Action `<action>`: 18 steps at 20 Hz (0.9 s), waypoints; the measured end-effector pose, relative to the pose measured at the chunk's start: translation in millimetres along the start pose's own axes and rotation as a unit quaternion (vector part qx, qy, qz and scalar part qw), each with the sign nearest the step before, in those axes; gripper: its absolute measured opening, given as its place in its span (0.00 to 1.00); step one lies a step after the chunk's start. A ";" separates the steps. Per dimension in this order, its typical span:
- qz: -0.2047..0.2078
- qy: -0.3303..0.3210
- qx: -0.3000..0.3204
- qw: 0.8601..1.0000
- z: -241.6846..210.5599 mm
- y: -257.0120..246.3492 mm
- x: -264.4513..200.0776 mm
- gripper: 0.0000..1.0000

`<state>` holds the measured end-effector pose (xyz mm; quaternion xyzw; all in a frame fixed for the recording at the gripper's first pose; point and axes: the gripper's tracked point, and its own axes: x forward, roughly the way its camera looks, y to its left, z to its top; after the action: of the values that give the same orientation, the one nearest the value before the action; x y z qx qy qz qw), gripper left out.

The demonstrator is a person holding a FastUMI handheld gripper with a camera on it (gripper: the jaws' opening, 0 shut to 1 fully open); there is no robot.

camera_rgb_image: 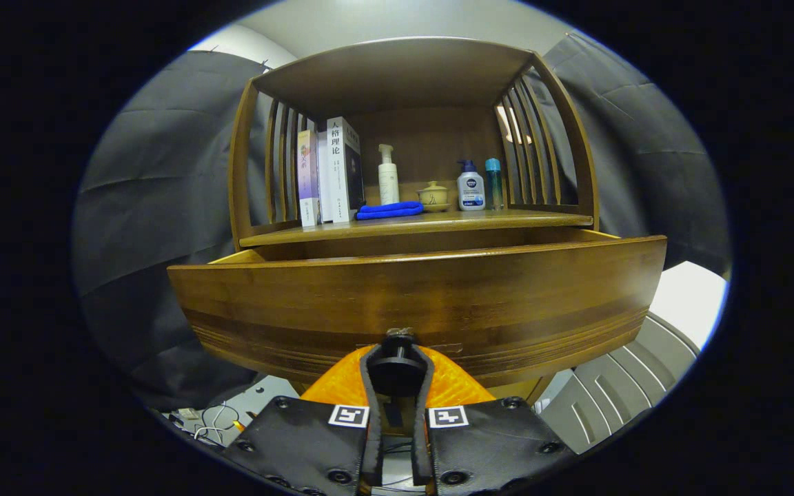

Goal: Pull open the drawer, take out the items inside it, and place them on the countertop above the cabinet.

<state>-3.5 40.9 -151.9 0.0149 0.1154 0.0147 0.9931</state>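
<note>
Brown wooden drawer [418, 296], black knob [397, 368], blue cloth [390, 209] — hand-held gripper [398, 375] orange-fingered, black-and-white markers.

Soft light is falling from above and spreading evenly, leaving the drawer front [416, 303] glowing warm while shadow is pooling under the cabinet's top shelf [397, 69]. The fisheye is bending straight edges into curves toward the rim. Focus is staying crisp mid-scene; the gripper [397, 372] is looking slightly soft.

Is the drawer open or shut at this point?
Open, partly. The drawer front stands forward of the cabinet, its side walls showing behind it. The tool is shut on the drawer knob. Contents: cannot tell.
</note>
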 end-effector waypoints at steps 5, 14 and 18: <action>0.005 -0.006 -0.004 1.000 -0.7 -2.1 -5.2 0.34; 0.042 -0.116 -0.030 0.992 89.8 1.3 -43.4 0.70; 0.044 -0.093 -0.008 0.995 122.7 -15.2 -33.5 0.86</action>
<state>-7.5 21.5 -25.4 0.0134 0.0217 0.0582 0.9980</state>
